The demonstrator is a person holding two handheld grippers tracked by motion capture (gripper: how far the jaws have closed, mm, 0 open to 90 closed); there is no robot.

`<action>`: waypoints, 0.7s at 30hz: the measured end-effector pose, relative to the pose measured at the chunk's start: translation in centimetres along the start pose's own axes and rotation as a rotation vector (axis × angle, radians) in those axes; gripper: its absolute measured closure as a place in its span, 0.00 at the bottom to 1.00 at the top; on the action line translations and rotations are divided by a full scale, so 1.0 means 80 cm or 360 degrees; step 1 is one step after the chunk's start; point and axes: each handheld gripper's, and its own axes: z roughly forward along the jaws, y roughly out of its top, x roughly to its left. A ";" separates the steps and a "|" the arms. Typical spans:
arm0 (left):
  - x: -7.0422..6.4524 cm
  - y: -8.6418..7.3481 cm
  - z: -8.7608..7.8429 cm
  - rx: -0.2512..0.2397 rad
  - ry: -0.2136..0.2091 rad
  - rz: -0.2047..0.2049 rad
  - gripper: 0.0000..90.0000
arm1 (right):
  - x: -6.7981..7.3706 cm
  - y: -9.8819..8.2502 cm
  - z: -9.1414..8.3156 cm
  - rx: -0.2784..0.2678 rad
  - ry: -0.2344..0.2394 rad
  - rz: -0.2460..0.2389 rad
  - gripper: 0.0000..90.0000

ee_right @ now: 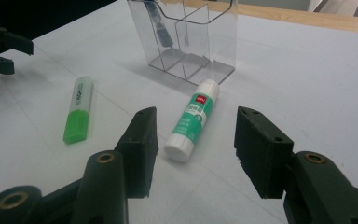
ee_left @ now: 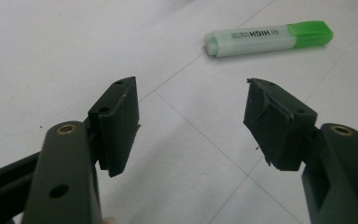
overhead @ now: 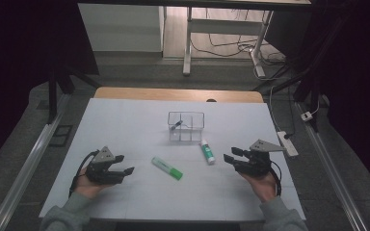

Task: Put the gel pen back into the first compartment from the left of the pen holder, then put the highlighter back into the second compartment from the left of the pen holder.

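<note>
You're lining up the right tongs [ee_right: 193, 154] on the glue stick [ee_right: 192, 122]; this is looking like the approach step, nothing gripped yet. Right tongs are standing open with the glue stick's white cap end sitting in the gap ahead of them, pads not touching it. Left tongs [ee_left: 191, 126] are also standing open and holding nothing, pointing at the green highlighter [ee_left: 268, 38], which is lying well ahead of them on the table [overhead: 125, 120].

Glue stick is lying flat on the table just in front of the clear organizer [overhead: 186, 126], slightly to its right in the high view, one end nearly reaching the organizer's base. Highlighter is lying apart from it, to the left and nearer you.

Next move, as I'm judging it: you're needing to ease the right tongs forward and down so the pads straddle the barrel, then close. It's round, so it's likely rolling if one pad is touching first; squaring the tongs across the barrel is helping here.

Room: plenty of open table around both hands and between the two items. The only tight spot is the organizer wall behind the glue stick, so avoid pushing the stick into it. Right hand [overhead: 262, 185] is sitting fairly near the table's right edge, with a power strip [overhead: 287, 143] just off it
</note>
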 end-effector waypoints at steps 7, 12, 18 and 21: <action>0.000 0.001 0.001 0.0003 -0.0006 0.0017 0.39 | 0.002 -0.006 -0.004 0.0018 -0.0004 -0.0015 0.53; 0.000 0.004 0.001 0.0005 -0.0014 0.0039 0.39 | 0.002 -0.010 -0.004 0.0032 -0.0013 -0.0031 0.51; -0.001 0.010 0.001 0.0014 -0.0030 0.0081 0.39 | 0.005 -0.014 -0.004 0.0053 -0.0023 -0.0055 0.49; -0.002 0.014 0.001 0.0022 -0.0049 0.0107 0.38 | 0.006 -0.014 -0.004 0.0067 -0.0031 -0.0081 0.48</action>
